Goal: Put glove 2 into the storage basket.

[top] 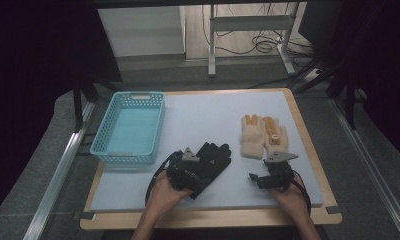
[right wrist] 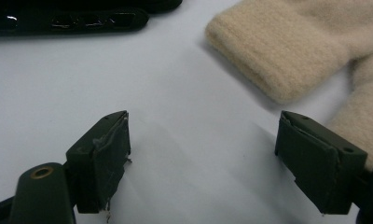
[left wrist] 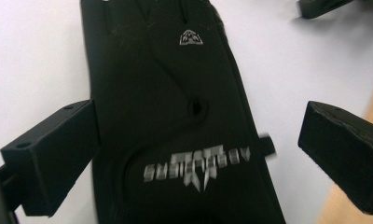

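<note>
Straddling the cuff end of the black glove [left wrist: 175, 116], the left gripper [left wrist: 194, 154] has its jaws spread wide, one to each side of the fabric, neither visibly pressing it. The glove lies flat on the pale blue mat [top: 203, 120], near the front edge left of centre, its long axis running forward and away from the left gripper, fingers farthest off. In my judgement the coming move turns on this: the jaws stand across the glove's width at the wrist, so closing would pinch it there. The left gripper is plainly the nearer one; the right gripper [right wrist: 201, 158], likewise spread apart and holding nothing, sits over bare mat just short of the cream knitted gloves [right wrist: 292, 51]. The blue basket [top: 130, 127] stands at the mat's left, near the black glove. Markings: a small triangular emblem toward the knuckles and silver lettering across the cuff, too stylised and blurred to read.
</note>
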`<state>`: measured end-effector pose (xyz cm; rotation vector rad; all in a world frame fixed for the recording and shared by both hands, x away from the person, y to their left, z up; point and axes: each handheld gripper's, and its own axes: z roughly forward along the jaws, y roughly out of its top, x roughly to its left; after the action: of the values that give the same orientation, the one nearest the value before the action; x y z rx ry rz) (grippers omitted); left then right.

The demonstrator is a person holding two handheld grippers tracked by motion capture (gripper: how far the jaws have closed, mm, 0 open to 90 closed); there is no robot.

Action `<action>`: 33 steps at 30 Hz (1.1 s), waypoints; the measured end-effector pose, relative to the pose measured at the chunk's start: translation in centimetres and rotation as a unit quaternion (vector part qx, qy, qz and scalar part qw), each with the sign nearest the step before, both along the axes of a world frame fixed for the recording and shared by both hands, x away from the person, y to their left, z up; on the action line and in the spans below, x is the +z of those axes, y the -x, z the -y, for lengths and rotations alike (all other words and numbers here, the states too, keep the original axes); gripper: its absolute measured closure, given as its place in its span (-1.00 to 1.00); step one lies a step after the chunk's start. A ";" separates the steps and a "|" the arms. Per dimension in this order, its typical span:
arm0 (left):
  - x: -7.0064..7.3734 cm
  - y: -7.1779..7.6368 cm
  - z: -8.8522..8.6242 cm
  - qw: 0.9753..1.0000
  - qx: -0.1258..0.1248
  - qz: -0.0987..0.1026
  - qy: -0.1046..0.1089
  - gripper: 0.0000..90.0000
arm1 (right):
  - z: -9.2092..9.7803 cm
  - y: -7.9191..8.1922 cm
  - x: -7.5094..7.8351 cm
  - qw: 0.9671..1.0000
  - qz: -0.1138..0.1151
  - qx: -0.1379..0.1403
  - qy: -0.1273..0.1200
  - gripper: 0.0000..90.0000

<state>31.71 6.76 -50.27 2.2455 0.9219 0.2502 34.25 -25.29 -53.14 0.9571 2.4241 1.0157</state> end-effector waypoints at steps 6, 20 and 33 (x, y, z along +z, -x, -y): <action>-1.6 -1.5 0.8 0.998 0.028 -0.003 -0.059 -1.00 | 0.0 0.0 0.0 1.000 -0.001 -0.001 0.000 -0.61; -2.7 -0.8 1.8 0.996 -0.003 -0.037 -0.076 -1.00 | 0.0 0.0 0.0 1.000 -0.001 -0.001 0.000 -0.61; -1.9 -0.9 0.3 0.998 0.027 -0.036 -0.054 -0.24 | 0.0 0.0 0.0 1.000 -0.001 -0.001 0.001 -0.61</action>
<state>32.62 6.50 -52.17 2.3436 1.0316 0.2504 34.23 -25.28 -53.14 0.9603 2.4239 1.0129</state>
